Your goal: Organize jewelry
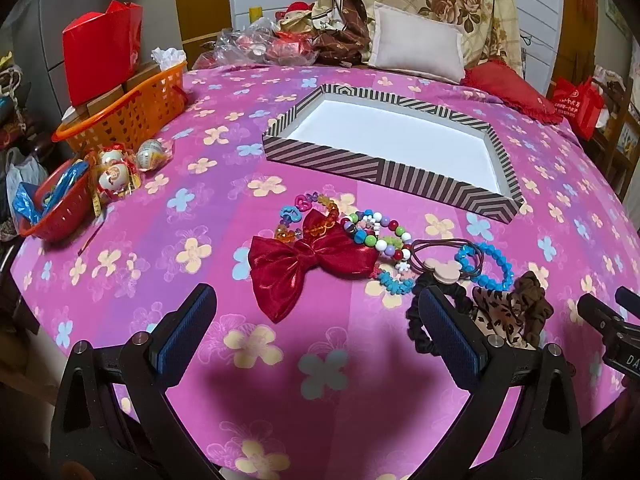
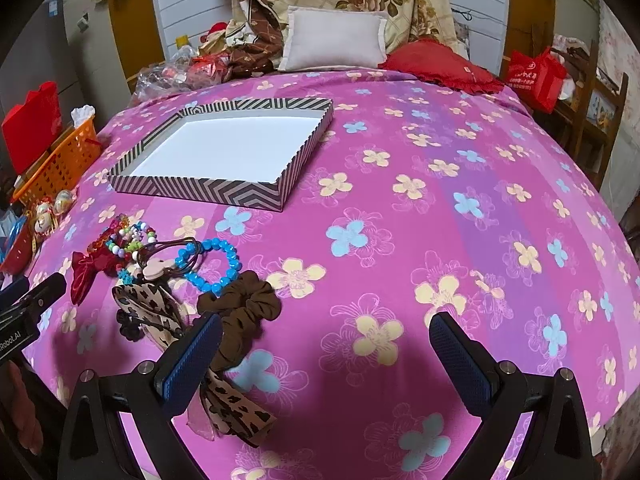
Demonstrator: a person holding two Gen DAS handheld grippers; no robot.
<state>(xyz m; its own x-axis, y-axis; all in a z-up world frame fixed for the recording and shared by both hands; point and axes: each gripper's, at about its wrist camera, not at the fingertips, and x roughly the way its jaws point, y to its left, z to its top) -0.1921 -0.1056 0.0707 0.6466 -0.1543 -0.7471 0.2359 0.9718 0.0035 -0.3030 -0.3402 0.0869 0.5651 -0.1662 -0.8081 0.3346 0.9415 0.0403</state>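
We lose part of the black scrunchie (image 1: 416, 320) behind a left-gripper finger (image 1: 452, 340) (and the red bowl (image 1: 52, 216) is cut off at the left wrist view's dark edge).

Bed covered in pink floral sheet (image 2: 400, 240), white pillow (image 2: 334, 40) and red cushion (image 2: 440, 66) at the head. White slatted wall (image 2: 192, 8) behind, wooden shelf (image 2: 592, 120) right.

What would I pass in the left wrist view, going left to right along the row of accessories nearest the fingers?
Red bow → multicolour bead bracelet → blue bead bracelet → brown scrunchie.
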